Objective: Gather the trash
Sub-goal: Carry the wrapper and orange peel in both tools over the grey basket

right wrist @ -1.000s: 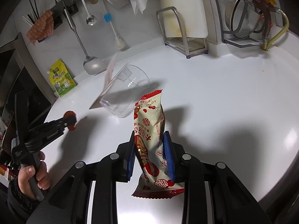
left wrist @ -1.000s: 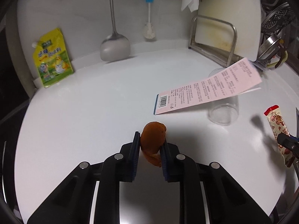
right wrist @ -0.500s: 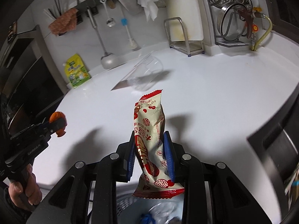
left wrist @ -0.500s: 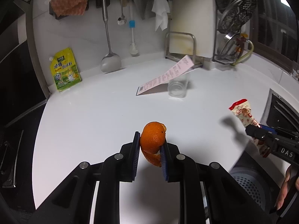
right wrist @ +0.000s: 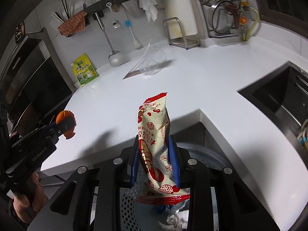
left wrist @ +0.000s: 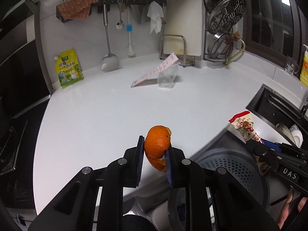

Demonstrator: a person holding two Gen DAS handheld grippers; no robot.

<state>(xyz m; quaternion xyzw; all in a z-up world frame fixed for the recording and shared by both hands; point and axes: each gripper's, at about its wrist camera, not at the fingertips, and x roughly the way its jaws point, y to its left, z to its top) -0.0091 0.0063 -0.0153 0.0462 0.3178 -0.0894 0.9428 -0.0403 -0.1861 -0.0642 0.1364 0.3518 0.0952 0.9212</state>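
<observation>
My left gripper is shut on a curl of orange peel, held over the front edge of the white counter. My right gripper is shut on a red-and-cream snack wrapper, which stands upright between the blue pads. Below both sits a grey perforated trash bin, with crumpled waste inside it. From the right wrist view the left gripper with the peel shows at the left. From the left wrist view the right gripper with the wrapper hangs over the bin's right side.
A clear plastic cup lies tipped on the counter with a pink paper slip leaning on it. A yellow-green pouch leans on the back wall beside hanging utensils. A dark sink lies to the right. A hand holds the left tool.
Both grippers pulled back from the counter's middle to its front edge, still gripping the peel and the wrapper. The trash bin has come into view below them.
</observation>
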